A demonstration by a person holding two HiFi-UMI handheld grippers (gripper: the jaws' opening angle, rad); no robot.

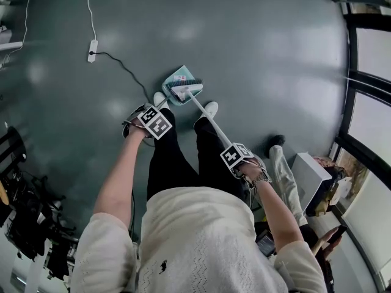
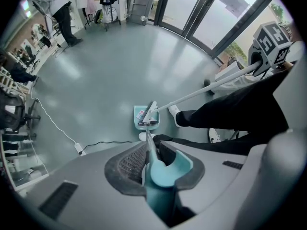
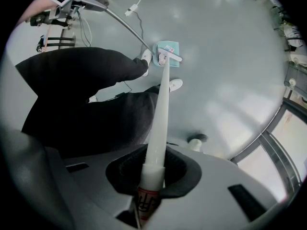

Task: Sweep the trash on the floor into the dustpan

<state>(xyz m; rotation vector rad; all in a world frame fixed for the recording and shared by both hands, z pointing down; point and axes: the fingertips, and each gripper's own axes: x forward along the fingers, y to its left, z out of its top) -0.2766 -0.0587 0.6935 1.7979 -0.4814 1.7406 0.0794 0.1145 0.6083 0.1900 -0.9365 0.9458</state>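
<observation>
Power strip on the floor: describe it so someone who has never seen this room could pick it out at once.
On the grey floor, find the teal dustpan by the person's white shoes. A black cable runs forward and left from there to the power strip: a short white bar, thicker than either cable joining it.

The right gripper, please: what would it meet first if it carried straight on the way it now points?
Shut on the white broom handle, the right gripper points along it. It would probably meet the broom head first, at the teal dustpan.
</observation>
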